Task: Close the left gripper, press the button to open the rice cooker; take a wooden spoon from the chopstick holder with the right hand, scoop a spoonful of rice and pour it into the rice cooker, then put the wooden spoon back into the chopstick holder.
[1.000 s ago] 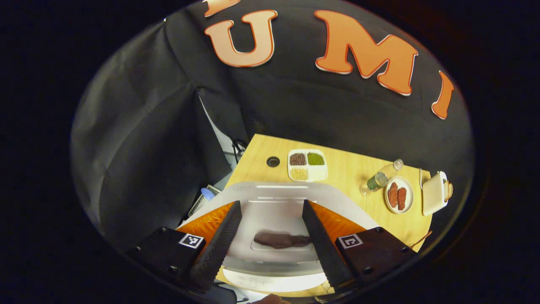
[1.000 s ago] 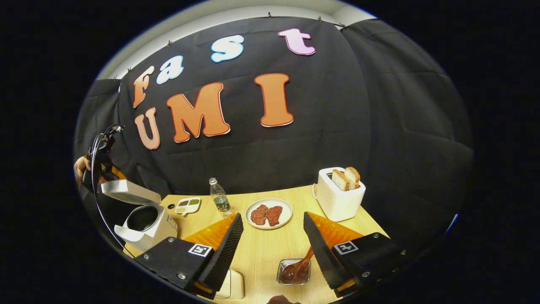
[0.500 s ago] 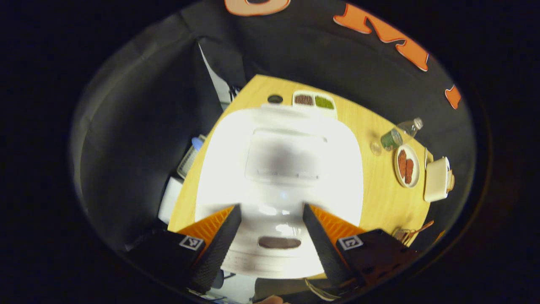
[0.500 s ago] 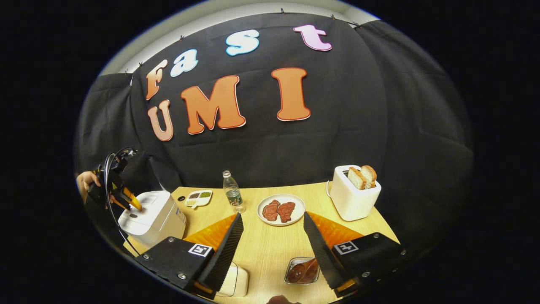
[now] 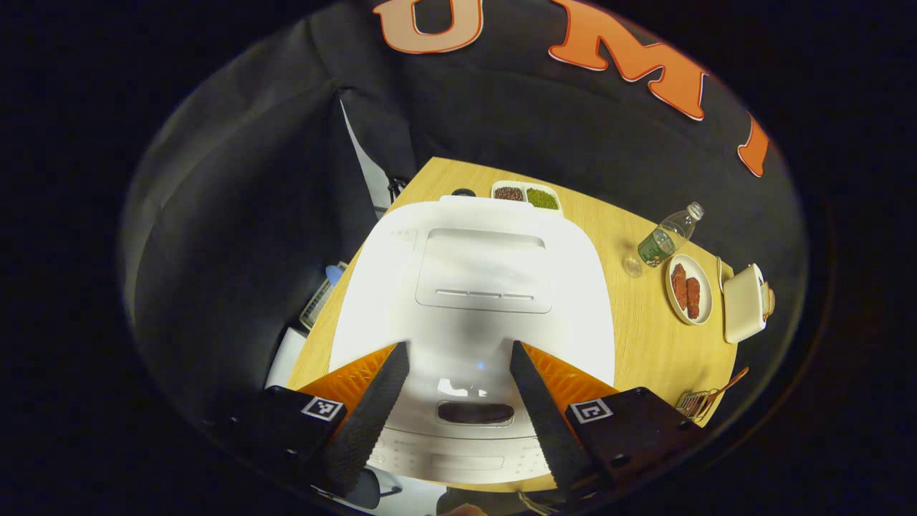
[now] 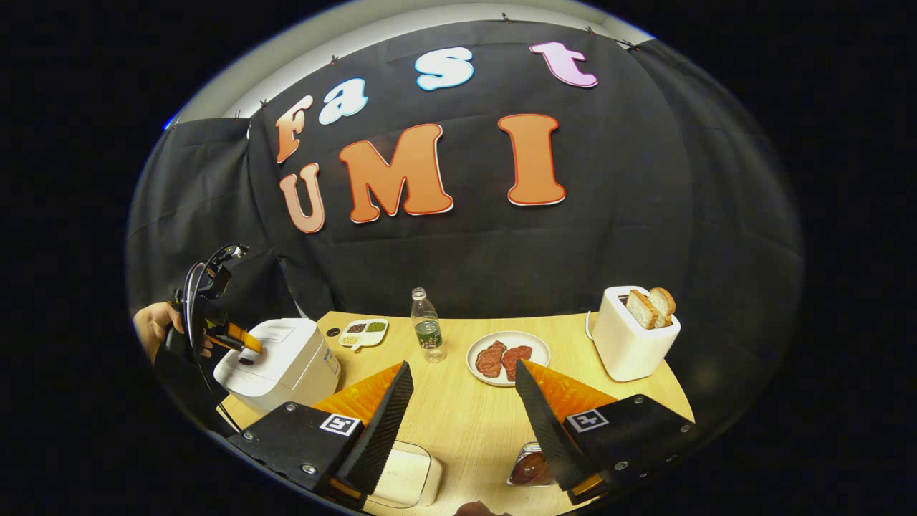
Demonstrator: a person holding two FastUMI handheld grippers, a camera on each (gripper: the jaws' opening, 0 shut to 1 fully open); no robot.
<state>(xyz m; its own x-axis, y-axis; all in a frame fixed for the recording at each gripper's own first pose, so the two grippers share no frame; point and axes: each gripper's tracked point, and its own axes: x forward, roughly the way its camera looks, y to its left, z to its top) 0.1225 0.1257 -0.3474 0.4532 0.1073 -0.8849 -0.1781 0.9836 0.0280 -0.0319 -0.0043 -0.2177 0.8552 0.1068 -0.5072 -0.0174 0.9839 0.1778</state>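
With the rice cooker (image 5: 473, 287) lying shut beneath the empty, wide-parted left gripper (image 5: 458, 390), its button (image 5: 476, 413) could be straddled and missed unless the jaws are closed.

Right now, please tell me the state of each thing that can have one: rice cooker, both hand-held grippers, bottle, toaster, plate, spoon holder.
rice cooker: lid shut.
left hand-held gripper: open, above the cooker lid.
right hand-held gripper: open, holding nothing.
bottle: upright, cap on.
toaster: two bread slices standing up out of its slots.
plate: holds two pieces of meat.
chopstick holder: wooden spoon inside.
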